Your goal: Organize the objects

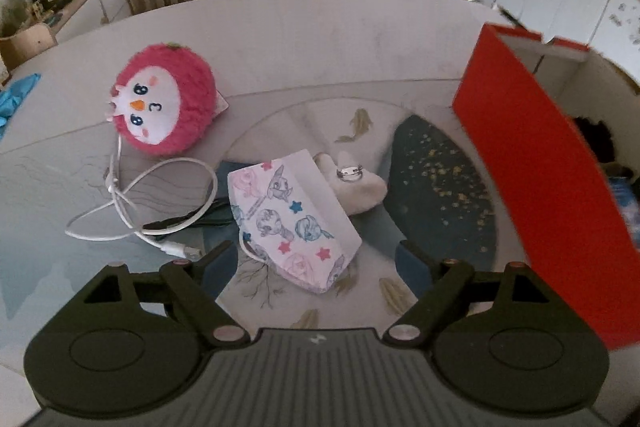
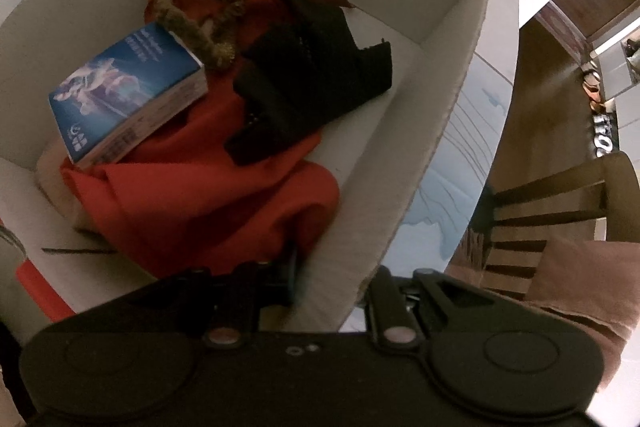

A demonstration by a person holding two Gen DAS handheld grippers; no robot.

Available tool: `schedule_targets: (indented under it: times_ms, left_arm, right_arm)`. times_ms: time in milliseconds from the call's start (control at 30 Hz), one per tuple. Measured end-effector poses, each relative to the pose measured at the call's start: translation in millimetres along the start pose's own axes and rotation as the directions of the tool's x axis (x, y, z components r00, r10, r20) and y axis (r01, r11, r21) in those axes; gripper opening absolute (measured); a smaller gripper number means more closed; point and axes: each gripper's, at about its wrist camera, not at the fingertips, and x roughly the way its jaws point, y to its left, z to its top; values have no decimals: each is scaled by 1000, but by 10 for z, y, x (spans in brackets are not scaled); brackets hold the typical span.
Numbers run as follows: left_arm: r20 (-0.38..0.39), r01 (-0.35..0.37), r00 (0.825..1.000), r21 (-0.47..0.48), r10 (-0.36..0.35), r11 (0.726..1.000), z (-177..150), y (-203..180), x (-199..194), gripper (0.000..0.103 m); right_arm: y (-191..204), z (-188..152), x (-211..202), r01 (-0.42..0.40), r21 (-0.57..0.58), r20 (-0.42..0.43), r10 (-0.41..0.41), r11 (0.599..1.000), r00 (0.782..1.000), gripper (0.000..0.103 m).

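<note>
Left gripper (image 1: pixel 316 259) wide apart over printed mask (image 1: pixel 292 223) on surface (image 1: pixel 360 35); right gripper (image 2: pixel 296 267) narrowed, nearly closed, inside red box (image 2: pixel 440 131).

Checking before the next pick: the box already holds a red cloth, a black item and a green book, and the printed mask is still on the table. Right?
Not quite. The book in the box is blue, not green, as the right wrist view shows. The red cloth and black item are in there, and the left wrist view shows the mask on the table.
</note>
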Motion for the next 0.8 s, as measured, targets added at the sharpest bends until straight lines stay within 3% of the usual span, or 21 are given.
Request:
schedule_targets:
  times_ms: [200, 433, 500, 533, 667, 800]
  left_arm:
    - [-54, -102, 993, -12, 102, 995, -20, -97, 290, 86]
    - [-34, -126, 992, -4, 125, 992, -41, -158, 380, 85]
    - [-25, -116, 993, -14, 115, 993, -31, -149, 384, 76]
    - [-28, -113, 993, -12, 112, 994, -31, -148, 392, 64]
    - [-21, -108, 994, -31, 107, 994, -8, -156, 372, 42]
    - [-13, -91, 996, -64, 90, 994, -26, -144, 315, 29]
  right_arm:
    - [4, 30, 23, 6, 20, -5, -6, 1000, 1000, 14]
    - [-13, 32, 20, 10, 28, -8, -9, 1000, 1000, 14]
    - [-14, 37, 21, 9, 28, -7, -8, 1000, 1000, 14]
    - [-9, 36, 16, 8, 29, -7, -8, 1000, 1000, 14]
    - [-19, 30, 26, 5, 29, -6, -5, 1000, 1000, 14]
    - [-19, 34, 27, 3, 30, -4, -3, 1000, 1000, 14]
